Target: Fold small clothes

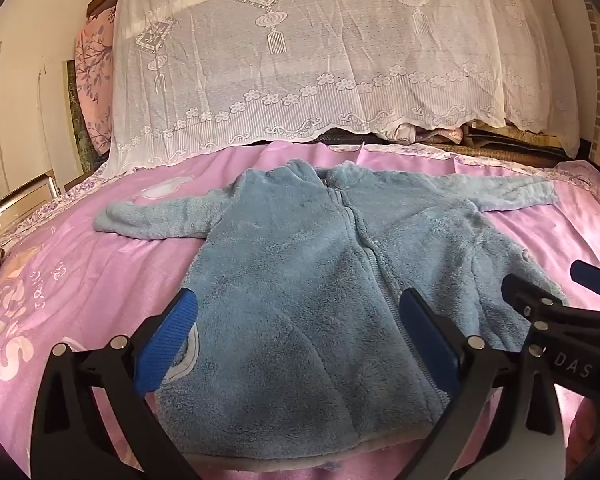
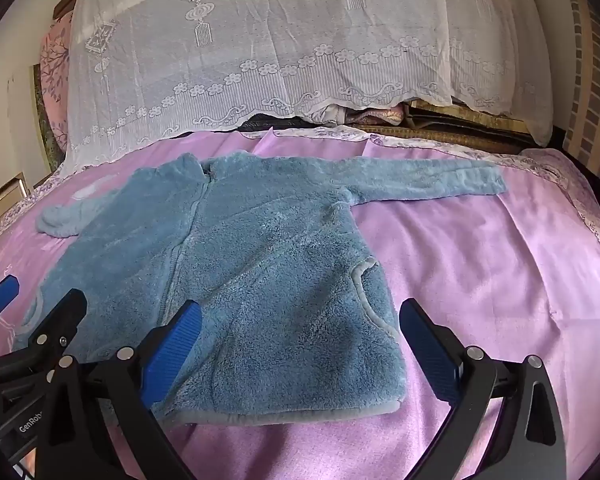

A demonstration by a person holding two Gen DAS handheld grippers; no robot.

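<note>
A small blue fleece jacket (image 1: pixel 300 280) with a front zip lies flat on the pink bedsheet (image 1: pixel 60 272), both sleeves spread sideways. It also shows in the right wrist view (image 2: pixel 260 280). My left gripper (image 1: pixel 298 336) is open and empty, hovering over the jacket's lower left half near the hem. My right gripper (image 2: pixel 300 344) is open and empty over the jacket's lower right half, its right finger (image 2: pixel 428 344) past the jacket's side edge over the pink bedsheet (image 2: pixel 480 260). The right gripper's tip (image 1: pixel 540 312) shows in the left wrist view; the left gripper's tip (image 2: pixel 40 328) shows in the right wrist view.
A white lace cloth (image 1: pixel 320 60) covers a tall pile at the back of the bed. A pink flowered pillow (image 1: pixel 94 80) stands at the back left. A metal bed frame (image 1: pixel 16 204) is at the left edge.
</note>
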